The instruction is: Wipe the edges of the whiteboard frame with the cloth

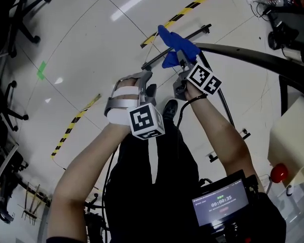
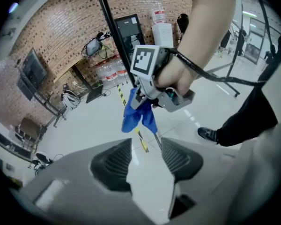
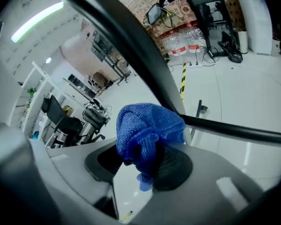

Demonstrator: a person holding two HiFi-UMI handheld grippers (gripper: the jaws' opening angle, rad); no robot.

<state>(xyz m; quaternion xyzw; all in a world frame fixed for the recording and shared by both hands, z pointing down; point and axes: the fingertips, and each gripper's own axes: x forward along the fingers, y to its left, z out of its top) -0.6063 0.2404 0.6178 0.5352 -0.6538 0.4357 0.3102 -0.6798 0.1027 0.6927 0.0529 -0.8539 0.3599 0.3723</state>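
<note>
We find the right claw (image 3: 140,163) pinching the cloth (image 3: 147,128) just beside the frame (image 3: 131,50), the left claw (image 2: 146,161) spread and empty; wiping looks about to begin, and the next move calls for pressing the cloth along the edge.

- I took this for a lab or test hall rather than a home: the glossy white floor (image 1: 91,34) carried long strips of yellow-and-black hazard tape (image 1: 73,123).
- A bare brick wall (image 2: 47,36) stood behind a monitor (image 2: 129,27) and big water bottles (image 2: 110,71) on the ground.
- Wheeled office chairs (image 1: 20,14) sat at the edge, and loose cables (image 1: 258,4) lay about.
- What looked like shelving (image 3: 42,93) showed, blurred, under a strip light (image 3: 37,20).
</note>
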